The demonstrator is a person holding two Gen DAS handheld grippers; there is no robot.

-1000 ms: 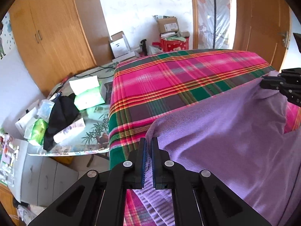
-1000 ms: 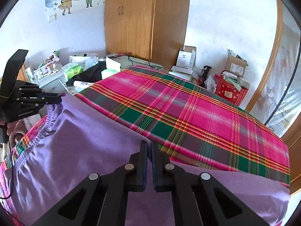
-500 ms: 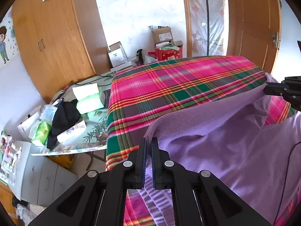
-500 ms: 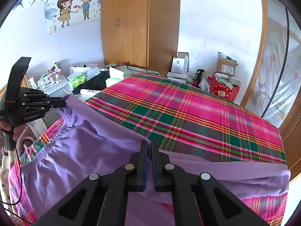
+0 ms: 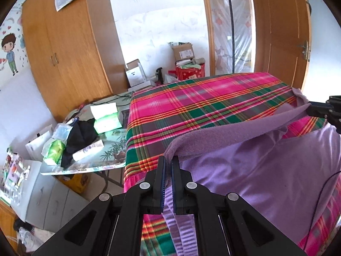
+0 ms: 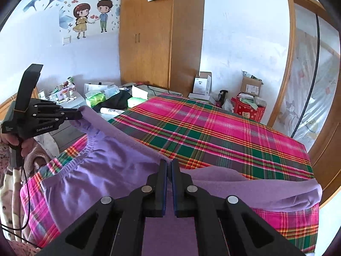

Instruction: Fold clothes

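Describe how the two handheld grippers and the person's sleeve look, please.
Both grippers, left gripper and right gripper, are matte black with angular linkage arms, silver round pivot bolts and blue pads inside the fingers. The left one's body carries white "GenRobot.AI" lettering and a thin black cable. The sleeve is a speckled floral fabric.

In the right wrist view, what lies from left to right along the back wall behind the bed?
cartoon wall sticker → wooden wardrobe → white box → red box → door frame
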